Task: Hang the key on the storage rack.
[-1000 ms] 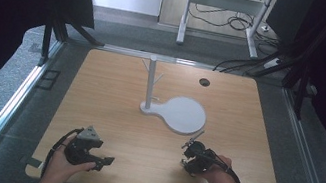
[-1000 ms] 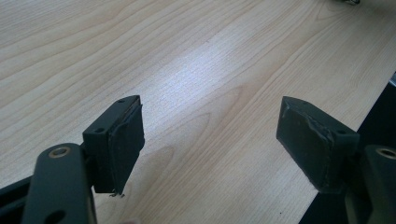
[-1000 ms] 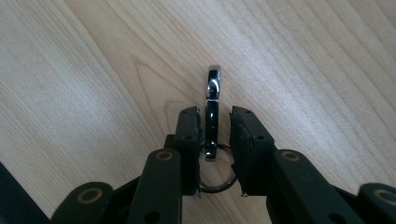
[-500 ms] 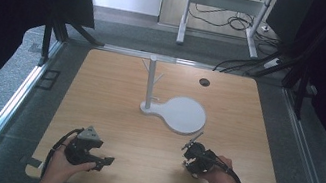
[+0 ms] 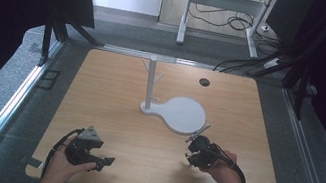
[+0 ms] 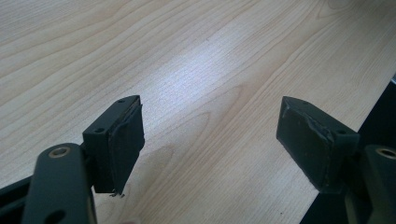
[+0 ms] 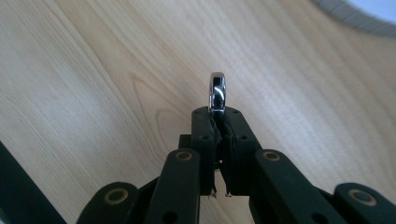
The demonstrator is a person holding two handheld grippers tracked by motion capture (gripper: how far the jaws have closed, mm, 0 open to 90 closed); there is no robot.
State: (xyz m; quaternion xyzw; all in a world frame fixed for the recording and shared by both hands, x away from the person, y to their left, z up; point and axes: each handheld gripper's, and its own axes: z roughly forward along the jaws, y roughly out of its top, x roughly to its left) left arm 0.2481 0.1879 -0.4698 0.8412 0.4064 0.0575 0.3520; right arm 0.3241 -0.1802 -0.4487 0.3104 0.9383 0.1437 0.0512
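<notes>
My right gripper (image 7: 218,116) is shut on a shiny silver ring (image 7: 217,91), which stands on edge above the jaw tips, over bare wood. In the high view the right gripper (image 5: 195,149) sits just below the round white dish (image 5: 182,115) of a stand with a thin branched post (image 5: 150,81). A curved slice of that dish's rim (image 7: 355,18) shows at the top right of the right gripper view. My left gripper (image 5: 105,162) rests near the table's front left. Its jaws (image 6: 210,135) are wide open with nothing between them.
The wooden table (image 5: 113,103) has a small dark round hole (image 5: 204,82) at the back right. Its front edge (image 6: 373,107) lies close beside the left gripper. A metal rail (image 5: 4,114) runs along the left side, and dark curtains hang on both sides.
The right hand has edged slightly forward towards the white dish, still holding the ring. The left gripper has stayed where it was.
</notes>
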